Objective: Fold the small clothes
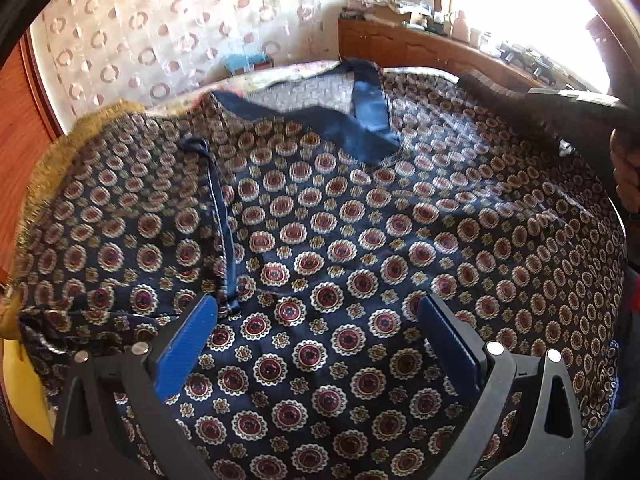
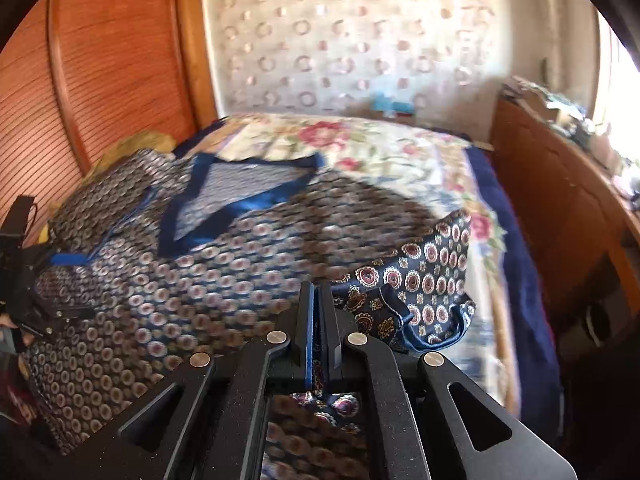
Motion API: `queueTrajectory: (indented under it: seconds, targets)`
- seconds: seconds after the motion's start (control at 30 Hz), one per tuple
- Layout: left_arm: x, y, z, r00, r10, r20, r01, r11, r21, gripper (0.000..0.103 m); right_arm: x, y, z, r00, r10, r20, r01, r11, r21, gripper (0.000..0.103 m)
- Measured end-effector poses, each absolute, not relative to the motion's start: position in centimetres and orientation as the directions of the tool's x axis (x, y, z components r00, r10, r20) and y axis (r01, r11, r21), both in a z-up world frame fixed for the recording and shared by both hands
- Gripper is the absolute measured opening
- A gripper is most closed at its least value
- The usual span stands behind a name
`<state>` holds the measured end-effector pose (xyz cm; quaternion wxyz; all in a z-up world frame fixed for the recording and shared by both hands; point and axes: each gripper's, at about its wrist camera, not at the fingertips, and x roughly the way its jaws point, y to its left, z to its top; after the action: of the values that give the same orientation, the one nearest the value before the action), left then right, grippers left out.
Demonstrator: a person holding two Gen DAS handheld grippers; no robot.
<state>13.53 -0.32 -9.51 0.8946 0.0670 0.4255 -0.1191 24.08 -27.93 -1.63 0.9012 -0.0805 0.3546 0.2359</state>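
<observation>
Navy fabric printed with red-and-cream medallions filled most of both views: a patterned top (image 1: 340,240) lay spread over a floral bedspread (image 2: 360,148), its blue-trimmed neckline (image 1: 360,120) toward the upper centre of the left wrist view. At the left edge of that view a golden fringe (image 1: 60,160) bordered the cloth, and a yellow item (image 1: 24,392) sat at the lower left. The left gripper (image 1: 316,340) hovered over the garment at the lower centre, its blue pads (image 1: 188,344) spread wide with nothing between them. In the right wrist view, the right gripper (image 2: 318,320) at lower centre was clenched on a fold of the top, a sleeve (image 2: 424,280) bunched just right of it. A wooden cabinet (image 2: 560,208) stood at the right.
</observation>
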Motion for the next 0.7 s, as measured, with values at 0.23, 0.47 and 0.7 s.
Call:
queueTrajectory:
  seconds: [0.23,0.47,0.7]
  targets:
    - [10.8,-1.0,-5.5,0.703,-0.226,-0.674,0.265,0.963,-0.047,0.101,23.6,-27.5,-2.4,0.628,0.390,-0.673,-0.488,0.871,0.049,0.027]
    - [8.8,-2.0,-2.9,0.740,-0.283,-0.610,0.294,0.952,-0.085,0.101,24.6,-32.0,-1.6,0.674,0.293,-0.678,-0.371,0.928,0.032,0.040]
    - [7.8,-2.8,-3.0,0.736,-0.302,-0.605,0.308,0.946,-0.098,0.101,26.2,-33.7,-4.4,0.623,0.248,-0.742,-0.300,0.952,0.066,0.040]
